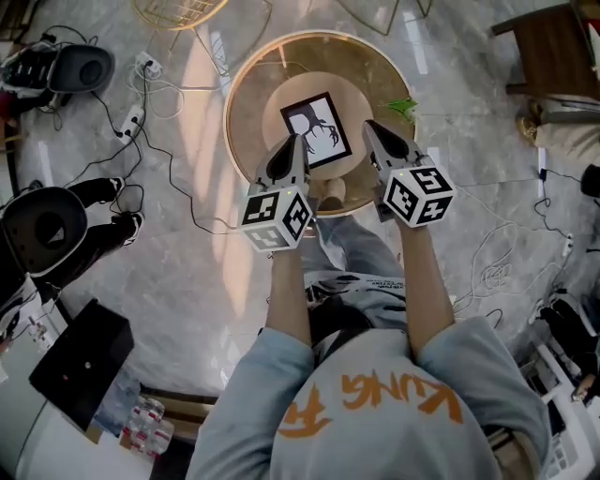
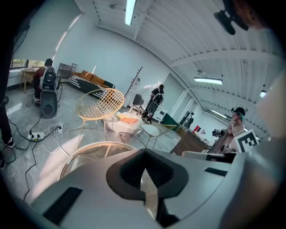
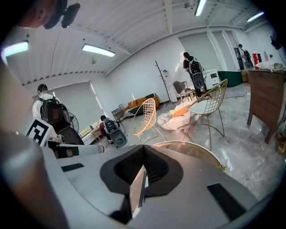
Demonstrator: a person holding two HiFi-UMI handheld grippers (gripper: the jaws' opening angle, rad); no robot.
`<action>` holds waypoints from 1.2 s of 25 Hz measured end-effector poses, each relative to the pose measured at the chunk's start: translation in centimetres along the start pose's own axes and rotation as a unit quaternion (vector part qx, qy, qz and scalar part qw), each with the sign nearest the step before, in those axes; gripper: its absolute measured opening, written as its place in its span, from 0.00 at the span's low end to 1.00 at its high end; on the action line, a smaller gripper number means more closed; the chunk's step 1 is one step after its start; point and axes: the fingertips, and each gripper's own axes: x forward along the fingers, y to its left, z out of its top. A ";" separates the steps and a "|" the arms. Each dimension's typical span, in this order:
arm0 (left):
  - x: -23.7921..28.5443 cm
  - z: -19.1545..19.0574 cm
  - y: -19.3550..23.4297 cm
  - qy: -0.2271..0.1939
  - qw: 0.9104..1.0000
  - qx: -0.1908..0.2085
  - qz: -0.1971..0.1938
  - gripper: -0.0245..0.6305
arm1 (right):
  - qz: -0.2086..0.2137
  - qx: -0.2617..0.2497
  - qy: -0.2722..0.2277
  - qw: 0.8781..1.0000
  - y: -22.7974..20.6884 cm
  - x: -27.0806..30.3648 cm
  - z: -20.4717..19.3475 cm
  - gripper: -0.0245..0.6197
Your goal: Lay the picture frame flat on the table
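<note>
The picture frame, black-edged with a white picture of a dark figure, rests face up on a round wooden disc in the middle of the round glass table. Whether it lies fully flat I cannot tell. My left gripper is shut, its tip over the frame's near left edge. My right gripper is shut just beside the frame's right edge. In the left gripper view the closed jaws hold nothing. In the right gripper view the jaws meet at the tip, with a thin dark edge showing below them.
A small green thing lies at the table's right rim. Cables and a power strip trail across the marble floor at left. Wire chairs stand beyond the table and a wooden cabinet at far right. Other people stand about the room.
</note>
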 end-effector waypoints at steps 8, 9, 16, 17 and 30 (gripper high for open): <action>-4.5 8.6 -4.1 -0.082 0.996 0.019 0.008 0.07 | 0.028 -0.006 -0.041 0.999 3.3 -3.4 7.2 0.03; -5.0 9.7 -4.8 -0.091 0.995 0.030 0.007 0.07 | 0.030 -0.017 -0.052 0.998 3.8 -4.0 8.4 0.03; -9.0 16.9 -8.3 -0.148 0.984 0.093 0.026 0.07 | 0.041 -0.076 -0.093 0.992 7.3 -7.1 15.2 0.03; -9.6 18.0 -8.6 -0.158 0.982 0.102 0.032 0.07 | 0.043 -0.085 -0.101 0.990 7.9 -7.5 16.2 0.03; -13.5 27.7 -14.4 -0.241 0.947 0.212 0.024 0.07 | -0.010 -0.175 -0.216 0.960 11.8 -14.0 26.4 0.03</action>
